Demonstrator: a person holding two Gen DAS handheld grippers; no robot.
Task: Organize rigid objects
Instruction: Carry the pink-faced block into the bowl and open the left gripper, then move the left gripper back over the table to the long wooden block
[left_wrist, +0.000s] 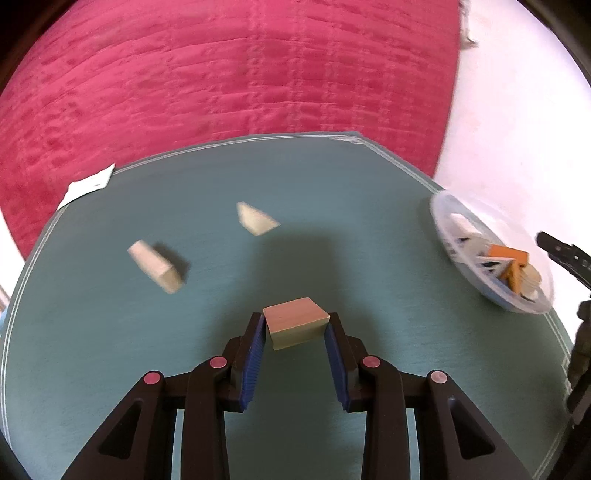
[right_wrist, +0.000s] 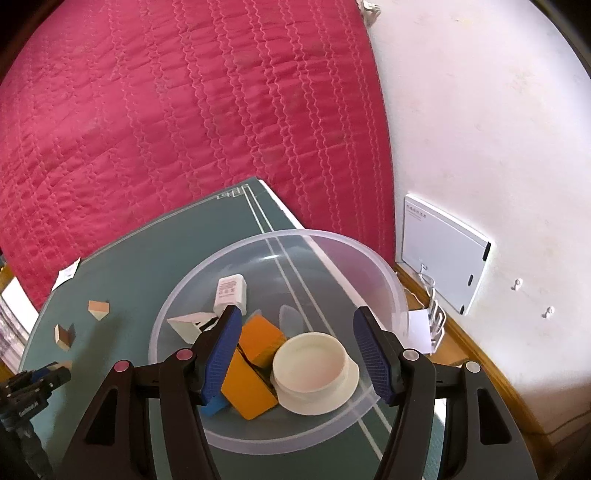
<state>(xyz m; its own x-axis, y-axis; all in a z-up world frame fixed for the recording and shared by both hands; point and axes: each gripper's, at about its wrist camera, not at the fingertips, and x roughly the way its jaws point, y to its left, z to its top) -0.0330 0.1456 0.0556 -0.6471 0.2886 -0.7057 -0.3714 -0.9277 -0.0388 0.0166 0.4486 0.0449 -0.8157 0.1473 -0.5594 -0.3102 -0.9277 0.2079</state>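
Carrying a load now: over the green worktop, beside the red quilted bed, the collecting step is under way. The clear plastic bowl sits at the worktop's right edge and already holds orange blocks, a round cream lid, a white charger and a pale wedge. The left gripper is clamped on a tan wooden block, pads pressing both sides, the block lifted clear of the surface, I'd judge, with the bowl well off to its right. The right gripper hangs over the bowl with its jaws apart and nothing between the pads; they look done with a drop. Two small wooden pieces remain loose on the worktop, a wedge and a longer block, apart from each other. Next call: swing the held block across, clear the bowl's rim, release above the pile, while the right gripper gets out of the way to avoid a clash.
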